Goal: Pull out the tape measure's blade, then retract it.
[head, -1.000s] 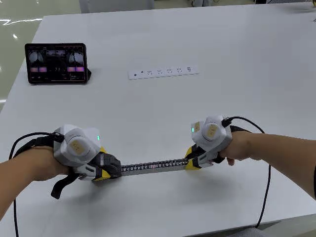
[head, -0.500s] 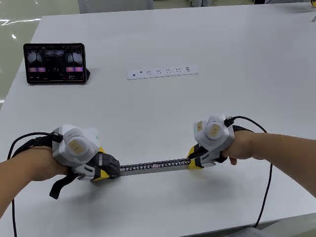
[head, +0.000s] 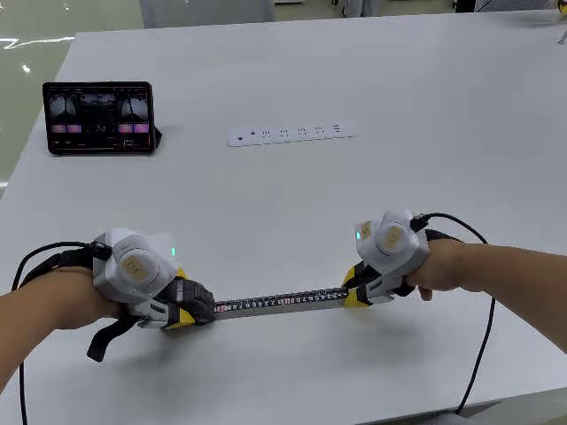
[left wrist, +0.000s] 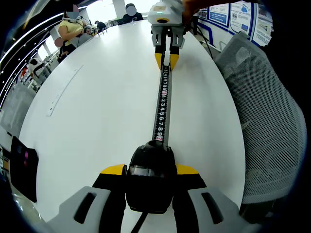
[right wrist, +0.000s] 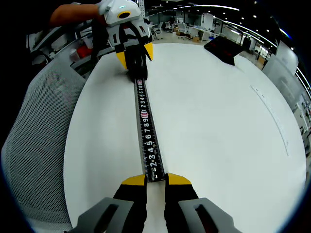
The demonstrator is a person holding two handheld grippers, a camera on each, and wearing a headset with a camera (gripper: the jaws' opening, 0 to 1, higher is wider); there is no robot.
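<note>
**Blade drawn out along the desk's near edge**

The left gripper (head: 188, 306) has its fingers clamped around the black body of the tape measure (left wrist: 150, 179). The right gripper (head: 353, 297) has its fingers pinched shut on the tip of the blade (head: 279, 302). The blade runs straight between them along the white desk (head: 372, 80), numbers up.

The tape measure sits close to the desk's near edge, with a grey mesh chair (left wrist: 262, 121) just past that edge. Beyond the tape measure the desk stretches wide and smooth. A white power strip (head: 291, 133) lies well apart from it, and a tablet (head: 99, 115) stands farther off to the left. In the left gripper view, people (left wrist: 73, 29) are at the desk's far end.
</note>
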